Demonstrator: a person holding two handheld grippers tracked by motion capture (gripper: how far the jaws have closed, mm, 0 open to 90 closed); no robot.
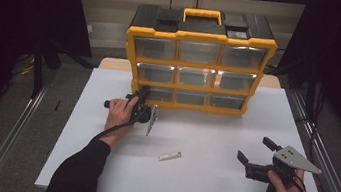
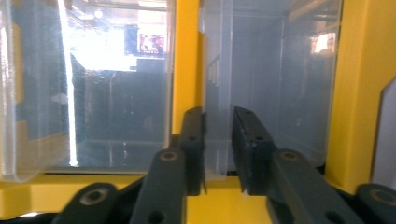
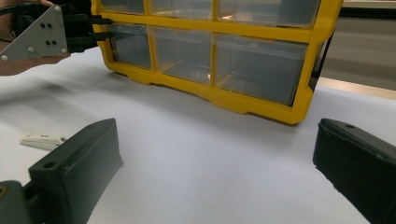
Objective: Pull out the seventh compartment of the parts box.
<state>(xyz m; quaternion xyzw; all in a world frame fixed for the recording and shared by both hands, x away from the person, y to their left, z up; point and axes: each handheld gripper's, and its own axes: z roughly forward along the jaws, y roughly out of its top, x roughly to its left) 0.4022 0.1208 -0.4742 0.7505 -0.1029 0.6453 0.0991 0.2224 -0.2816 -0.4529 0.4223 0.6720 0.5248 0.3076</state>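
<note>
A yellow and black organizer (image 1: 197, 68) with several clear drawers stands at the back of the white table (image 1: 206, 187). My left gripper (image 1: 142, 93) reaches its bottom-left drawer (image 1: 159, 94). In the left gripper view the gripper (image 2: 218, 119) is shut on that drawer's clear handle tab (image 2: 217, 144). The right gripper view shows the same left gripper (image 3: 105, 28) against the drawer (image 3: 133, 44). My right gripper (image 1: 255, 149) hovers over the table's right side, open and holding nothing (image 3: 215, 137). A small white piece (image 1: 169, 156) lies flat mid-table (image 3: 41, 138).
The organizer's black top has a yellow carry handle (image 1: 202, 14). Metal rails (image 1: 7, 144) run along both sides of the table. Dark curtains close in left and right. White tabletop stretches between the two grippers.
</note>
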